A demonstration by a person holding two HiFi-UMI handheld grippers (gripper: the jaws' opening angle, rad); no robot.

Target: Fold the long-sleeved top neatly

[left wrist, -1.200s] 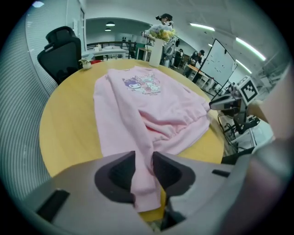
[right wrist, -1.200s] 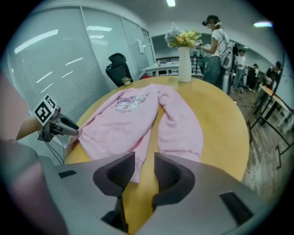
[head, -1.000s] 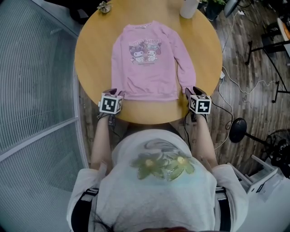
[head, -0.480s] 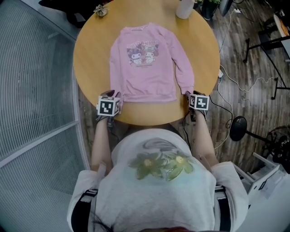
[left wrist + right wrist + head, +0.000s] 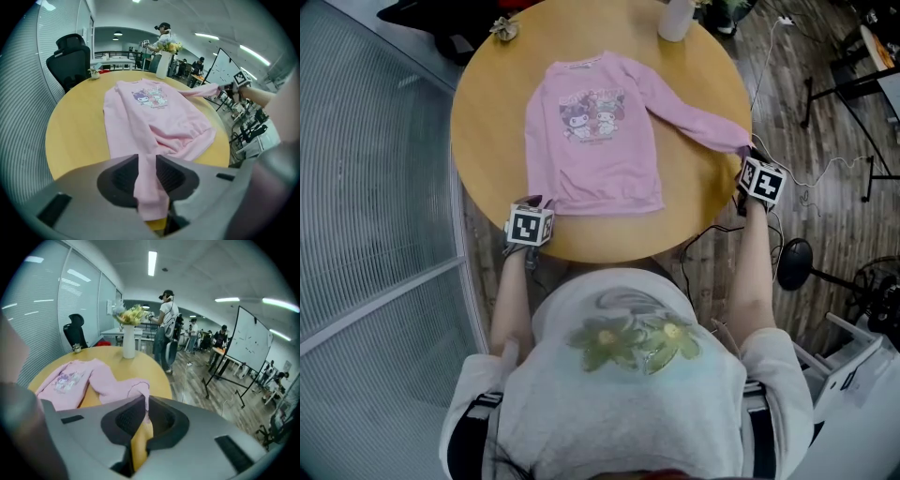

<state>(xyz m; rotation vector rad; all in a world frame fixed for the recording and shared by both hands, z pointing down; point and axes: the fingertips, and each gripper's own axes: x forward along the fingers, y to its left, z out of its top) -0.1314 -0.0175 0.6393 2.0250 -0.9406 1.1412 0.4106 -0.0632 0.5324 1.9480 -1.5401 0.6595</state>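
The pink top (image 5: 591, 141) is laid face up on the round table (image 5: 487, 122), ahead of both grippers. The left gripper (image 5: 533, 202) is clamped on one cuff (image 5: 151, 199) at the table's near edge. The jaws of the right gripper (image 5: 748, 152) have just been closing and are pinched on the other sleeve (image 5: 698, 120), which is stretched sideways from the body toward them.
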